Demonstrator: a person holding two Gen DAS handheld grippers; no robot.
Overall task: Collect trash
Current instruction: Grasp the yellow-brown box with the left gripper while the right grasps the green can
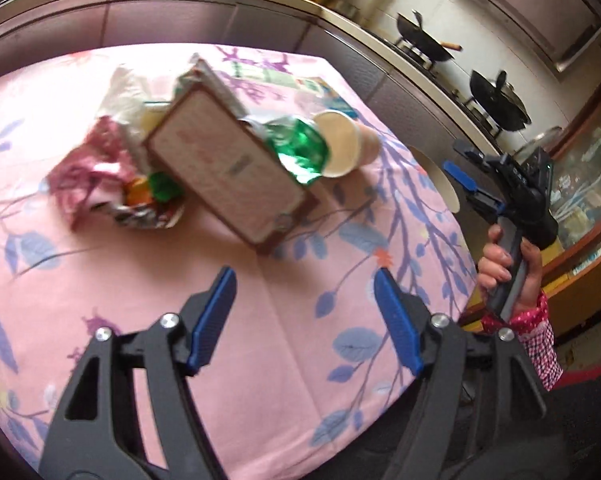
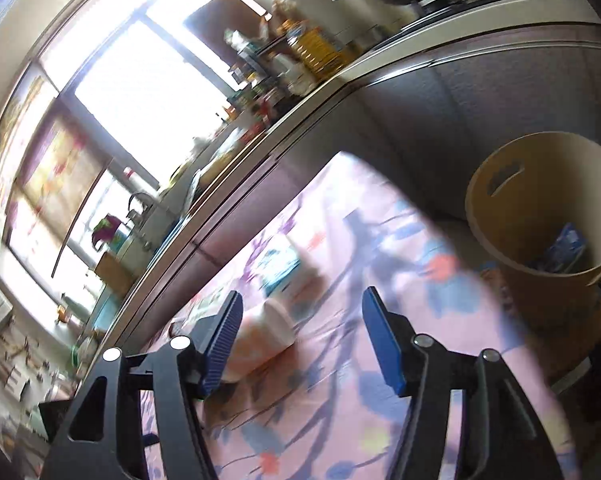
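A: My left gripper (image 1: pixel 304 308) is released, both blue pads spread with nothing between them, over the near part of the pink cloth (image 1: pixel 280 340). My right gripper (image 2: pixel 300 336) is spread wide too, holding nothing; from the left camera I see it (image 1: pixel 466 172) off the table's right edge, in my hand (image 1: pixel 508 268).

B: Where's the trash?

A: Heaped on the far half of the cloth. The biggest piece is a flat box (image 1: pixel 228 168), tilted, resting on the pile. Left of it lies a crumpled pink-and-white bag (image 1: pixel 88 172) with a foil wrapper (image 1: pixel 148 216) at its near edge. Right of the box, green foil (image 1: pixel 300 152), then a paper cup (image 1: pixel 344 144) on its side, mouth toward me.

B: And the bin?

A: A tan bin (image 2: pixel 540 220) stands past the table's right edge, with something blue (image 2: pixel 564 248) inside. The right camera is blurred; the cup (image 2: pixel 260 340) shows just beside my left finger.
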